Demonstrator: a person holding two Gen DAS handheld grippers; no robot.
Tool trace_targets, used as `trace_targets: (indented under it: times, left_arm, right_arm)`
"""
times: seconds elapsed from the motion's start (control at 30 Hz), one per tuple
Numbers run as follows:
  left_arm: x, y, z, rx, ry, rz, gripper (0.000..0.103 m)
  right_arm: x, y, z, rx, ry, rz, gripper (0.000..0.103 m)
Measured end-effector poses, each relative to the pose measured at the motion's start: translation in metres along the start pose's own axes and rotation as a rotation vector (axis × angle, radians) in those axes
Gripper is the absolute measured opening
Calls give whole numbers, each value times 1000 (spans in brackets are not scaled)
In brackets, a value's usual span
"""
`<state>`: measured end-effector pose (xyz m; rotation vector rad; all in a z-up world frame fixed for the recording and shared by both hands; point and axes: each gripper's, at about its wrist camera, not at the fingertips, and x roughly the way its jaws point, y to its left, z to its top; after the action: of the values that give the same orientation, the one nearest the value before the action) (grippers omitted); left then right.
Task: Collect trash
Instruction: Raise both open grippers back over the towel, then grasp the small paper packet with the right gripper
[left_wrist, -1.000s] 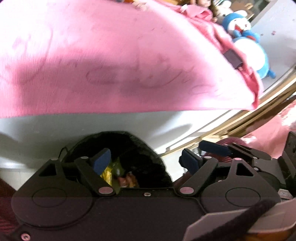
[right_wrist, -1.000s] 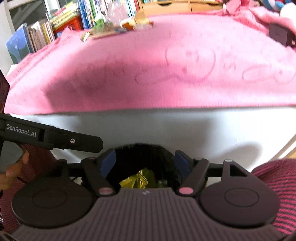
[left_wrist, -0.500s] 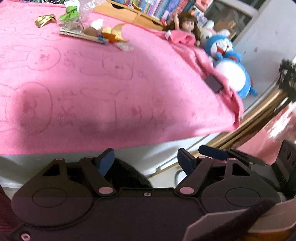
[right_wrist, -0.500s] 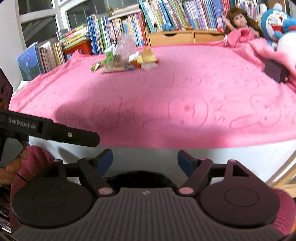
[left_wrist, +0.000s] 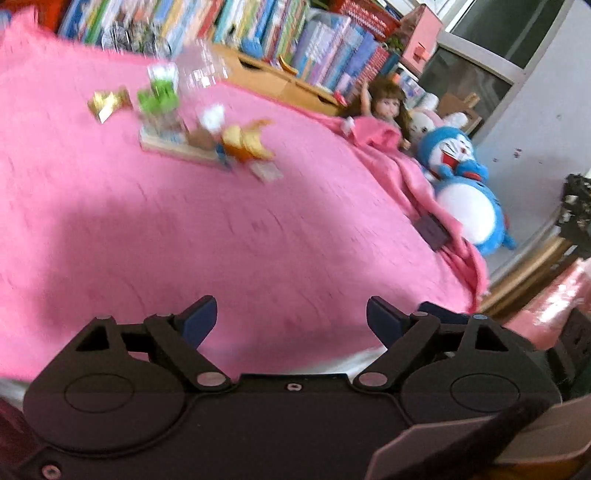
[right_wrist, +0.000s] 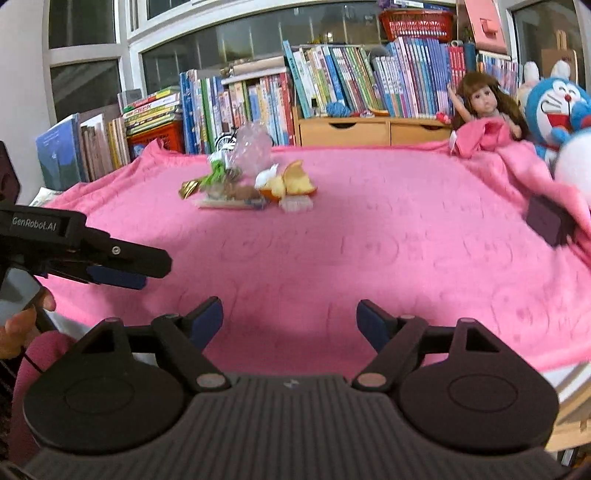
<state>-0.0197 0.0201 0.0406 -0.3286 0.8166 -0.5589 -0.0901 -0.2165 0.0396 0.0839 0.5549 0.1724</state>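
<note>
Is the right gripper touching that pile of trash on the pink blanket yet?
Apart. The right wrist view shows the right gripper open and empty, with a wide stretch of bare pink blanket between its fingertips and the trash pile farther back.

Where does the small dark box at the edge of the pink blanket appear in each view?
Left wrist view: the small dark box lies right of centre, just left of the blue and white plush toy.
Right wrist view: the box is at the far right edge.
Shared landmark: the brown-haired doll.
</note>
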Motion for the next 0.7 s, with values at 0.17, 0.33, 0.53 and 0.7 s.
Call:
trace_targets:
  times: [0.17, 0.33, 0.53, 0.7]
  left_arm:
    - [-1, 1, 27, 80, -135, 124, 95]
    - [15, 13, 54, 115, -227, 255, 100]
    - [49, 41, 85, 42, -233, 282, 100]
    - [84, 74, 103, -118, -202, 287, 81]
  right_arm:
    - [29, -7, 24, -2, -48, -19, 87]
    - [69, -13, 46, 6, -53, -17, 87]
    - [123, -12, 62, -48, -20, -30, 87]
    - [159, -6, 69, -99, 21, -36, 87]
